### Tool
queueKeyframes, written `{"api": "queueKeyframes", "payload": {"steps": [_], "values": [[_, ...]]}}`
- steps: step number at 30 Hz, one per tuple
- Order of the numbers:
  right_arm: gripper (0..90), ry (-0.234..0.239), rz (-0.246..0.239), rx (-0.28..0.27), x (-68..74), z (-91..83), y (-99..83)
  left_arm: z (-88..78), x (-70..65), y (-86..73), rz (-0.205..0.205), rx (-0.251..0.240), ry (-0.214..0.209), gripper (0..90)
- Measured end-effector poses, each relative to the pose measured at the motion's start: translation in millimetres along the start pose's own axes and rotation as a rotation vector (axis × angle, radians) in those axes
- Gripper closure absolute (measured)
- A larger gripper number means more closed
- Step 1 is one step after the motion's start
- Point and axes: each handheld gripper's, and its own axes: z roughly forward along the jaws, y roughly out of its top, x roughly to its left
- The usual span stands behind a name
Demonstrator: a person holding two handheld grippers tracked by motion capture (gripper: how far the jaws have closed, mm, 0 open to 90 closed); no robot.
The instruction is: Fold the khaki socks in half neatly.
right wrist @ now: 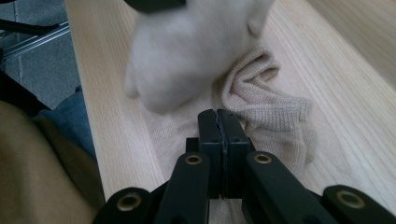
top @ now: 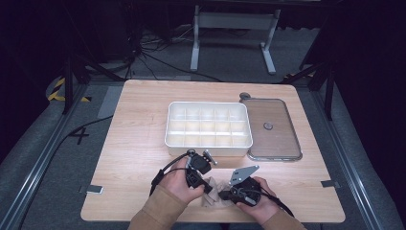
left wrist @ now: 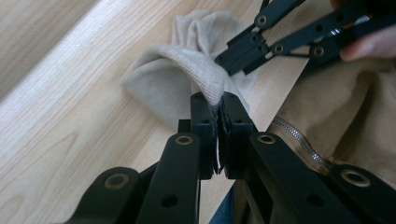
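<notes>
The light wooden table (top: 134, 143) is carrying everything, its pale grain running in long streaks. Toward the middle is sitting a white plastic organizer box (top: 208, 127), rectangular with rounded corners and divided into rows of small square compartments, and just to its right is lying its clear flat lid (top: 271, 129) with a small round knob at the centre. At the near edge of the table, between the person's two hands, a beige knitted sock (left wrist: 187, 70) is lying crumpled. From the high view it is showing as little more than a pale lump; the left gripper view is revealing its soft, fine-ribbed cuff folding over in an arch, and the right gripper view is showing another part bunched in loose wrinkles flat on the wood, with a blurred pale mass of fabric rising behind. The left hand-held gripper (left wrist: 218, 105) is pinching the folded sock edge between its black jaws, fabric showing in the narrow gap. The right hand-held gripper (right wrist: 219, 116) is sitting low over the sock with its jaws pressed together, and whether cloth is caught in them I cannot tell. Tan sleeves are coming in from the near side.
</notes>
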Motion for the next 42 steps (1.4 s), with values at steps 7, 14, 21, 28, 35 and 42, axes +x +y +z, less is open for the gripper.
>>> {"api": "queueKeyframes", "payload": {"steps": [7, 14, 21, 28, 35, 42], "values": [[90.0, 0.003, -0.007, -0.019, 0.4, -2.8, 0.8, 9.8, -2.9, 2.6, 0.007, 0.002, -0.012, 85.9], [90.0, -0.027, 0.032, 0.056, -6.8, -20.4, -3.1, 9.9, -3.0, 2.0, 0.006, 0.01, -0.015, 85.9], [90.0, -0.023, 0.049, 0.061, -9.0, -16.6, -5.6, 14.2, -7.0, 5.2, 0.013, 0.024, -0.016, 86.0], [90.0, -0.02, 0.057, 0.056, -9.6, -17.6, -5.9, 17.2, -6.3, 7.4, 0.011, -0.023, -0.08, 77.3], [89.9, -0.041, 0.057, 0.025, -9.9, -31.0, -0.4, -0.9, -5.4, -2.9, -0.018, -0.069, -0.097, 64.8], [89.8, -0.037, 0.042, 0.031, -8.3, -32.5, 6.5, 14.8, -15.5, -3.7, 0.002, -0.014, -0.071, 63.0]]}}
